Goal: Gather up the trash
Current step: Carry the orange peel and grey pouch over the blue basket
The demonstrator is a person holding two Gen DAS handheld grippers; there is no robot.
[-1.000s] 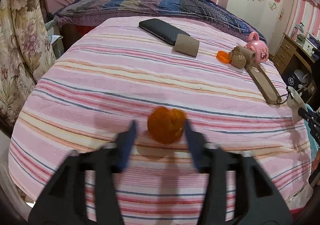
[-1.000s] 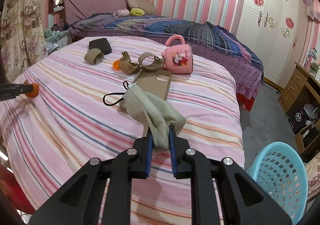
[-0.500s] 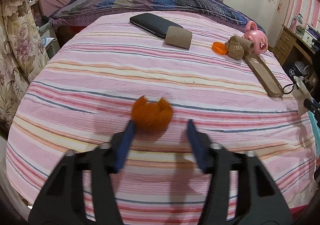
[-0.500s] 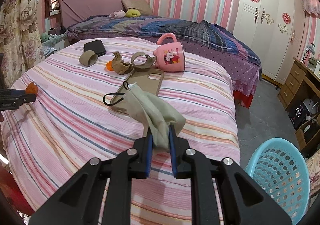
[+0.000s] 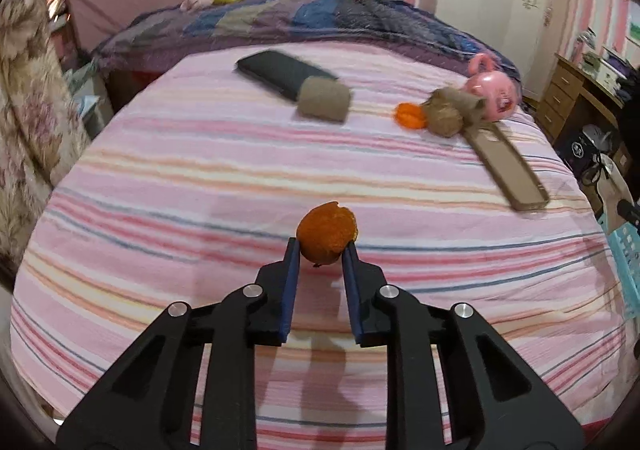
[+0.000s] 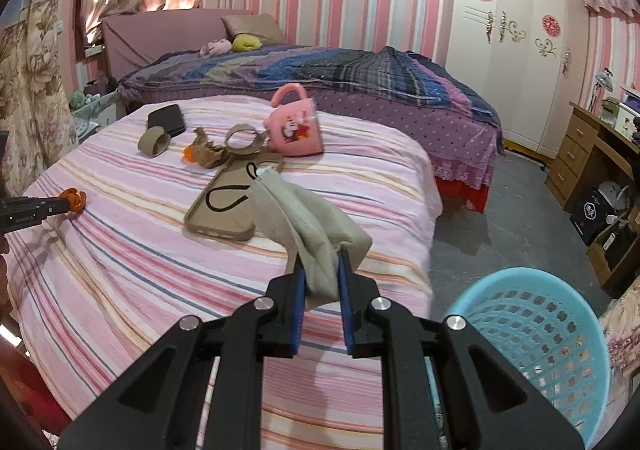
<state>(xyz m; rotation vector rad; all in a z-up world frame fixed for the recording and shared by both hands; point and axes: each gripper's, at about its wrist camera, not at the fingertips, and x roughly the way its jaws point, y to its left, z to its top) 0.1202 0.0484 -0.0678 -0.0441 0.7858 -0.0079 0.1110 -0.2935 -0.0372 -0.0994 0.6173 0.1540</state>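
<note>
The left gripper has just been closing, and its blue pads now clamp a rough, dimpled, cup-shaped piece of orange peel, lifted just above the bed, which is covered by a soft sheet striped in pink, cream and blue. The right gripper is clamped on a limp beige cloth pouch with a thin black cord loop, held over the bed's near edge.

On the sheet lie two short cardboard tubes: one on its side beside a flat black case, the other touching a glossy pink plastic mug tipped on its side. A crumpled wad of brown paper sits between that tube and a second piece of orange peel. One smooth tan phone case with rounded corners lies flat near them, well apart from the held peel.

One round light-blue plastic basket, its wall pierced with rows of small holes, stands on the grey floor beside the bed, just right of the right gripper.
</note>
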